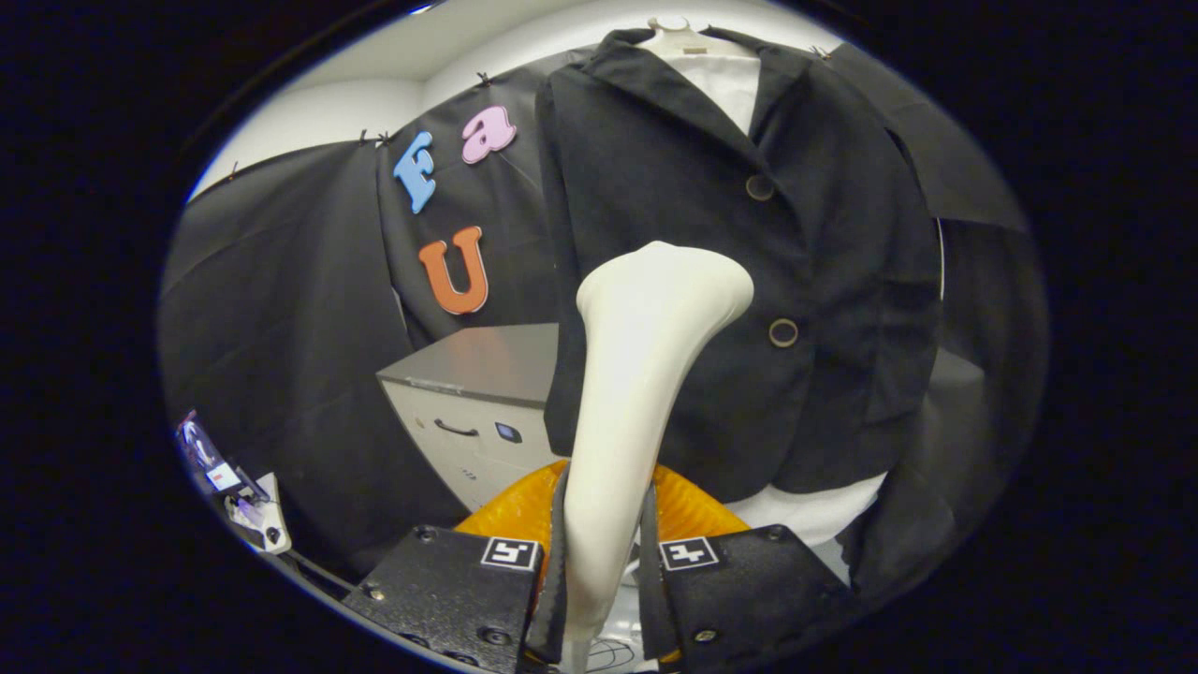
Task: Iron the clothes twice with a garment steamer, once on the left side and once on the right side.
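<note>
A black jacket (693, 234) with two round buttons hangs on a white mannequin torso (730, 80) straight ahead. My gripper (604, 552) is shut on the handle of a white garment steamer (636, 374), which stands upright between the fingers. The steamer's flared head (669, 281) rises in front of the jacket's left front panel, just left of the lower button (783, 332). Whether the head touches the cloth I cannot tell.
A grey drawer cabinet (468, 412) stands left of the jacket, low behind the steamer. An orange ribbed object (524, 510) lies just beyond the fingers. A small device with a label (234, 487) sits low at the far left.
</note>
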Demonstrator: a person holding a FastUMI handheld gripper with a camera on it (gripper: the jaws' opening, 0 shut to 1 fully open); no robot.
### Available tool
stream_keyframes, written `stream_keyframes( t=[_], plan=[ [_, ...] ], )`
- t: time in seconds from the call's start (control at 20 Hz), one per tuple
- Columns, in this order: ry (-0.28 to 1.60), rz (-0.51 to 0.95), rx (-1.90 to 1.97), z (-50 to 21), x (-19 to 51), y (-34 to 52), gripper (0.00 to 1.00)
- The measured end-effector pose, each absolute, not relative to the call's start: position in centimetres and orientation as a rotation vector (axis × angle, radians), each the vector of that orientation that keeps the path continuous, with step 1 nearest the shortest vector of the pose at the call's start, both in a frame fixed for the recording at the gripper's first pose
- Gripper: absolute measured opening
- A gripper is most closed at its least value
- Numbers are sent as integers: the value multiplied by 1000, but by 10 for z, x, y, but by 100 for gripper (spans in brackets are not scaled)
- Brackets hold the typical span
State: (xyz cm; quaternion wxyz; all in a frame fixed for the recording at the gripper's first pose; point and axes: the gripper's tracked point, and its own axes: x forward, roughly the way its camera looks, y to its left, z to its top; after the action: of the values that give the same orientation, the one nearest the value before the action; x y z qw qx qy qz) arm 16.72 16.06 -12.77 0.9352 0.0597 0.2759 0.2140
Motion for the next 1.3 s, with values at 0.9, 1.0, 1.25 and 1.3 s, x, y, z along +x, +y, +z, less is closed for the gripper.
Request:
stream_keyframes(
  t=[0.9,1.0,1.25,1.3],
  plan=[
    [663,297,94,-197,112,108,34],
    [604,292,88,-161,111,94,34],
    [445,279,21,-62,124,49,34],
    [416,272,23,-42,131,39,34]
  ],
)
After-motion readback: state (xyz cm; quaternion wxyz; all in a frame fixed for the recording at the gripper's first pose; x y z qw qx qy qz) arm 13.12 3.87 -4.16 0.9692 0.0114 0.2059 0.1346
